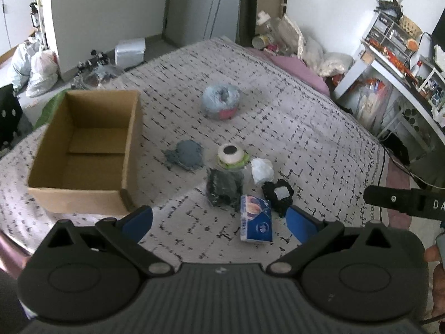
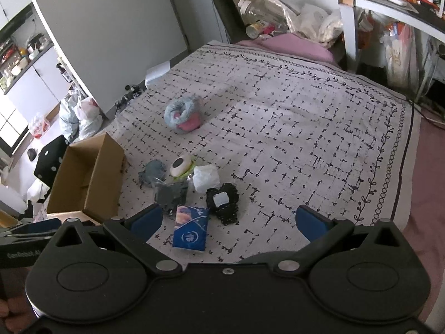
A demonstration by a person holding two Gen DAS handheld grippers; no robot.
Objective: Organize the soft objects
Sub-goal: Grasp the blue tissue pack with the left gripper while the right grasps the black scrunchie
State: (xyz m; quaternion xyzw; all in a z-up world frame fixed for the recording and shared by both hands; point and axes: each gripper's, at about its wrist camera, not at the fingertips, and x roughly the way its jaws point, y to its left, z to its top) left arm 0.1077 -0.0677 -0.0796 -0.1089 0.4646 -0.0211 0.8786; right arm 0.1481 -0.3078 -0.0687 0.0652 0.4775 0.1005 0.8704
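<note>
We're holding both tongs over the bed: left gripper (image 1: 219, 221) and right gripper (image 2: 229, 221) are both sitting spread wide apart, gripping nothing. The soft stuff is lying clustered on the patterned bedspread (image 1: 306, 128): blue tissue pack (image 1: 256, 220) nearest us, black crochet piece (image 1: 278, 194) just beside it, a dark bundle (image 1: 224, 186), white wad (image 1: 261, 170), grey pouch (image 1: 185, 154) and a cream roll (image 1: 232, 154). A blue-pink bundle (image 1: 221, 101) is sitting further off. The cardboard box (image 1: 83, 150) is waiting at left, open-topped.
</note>
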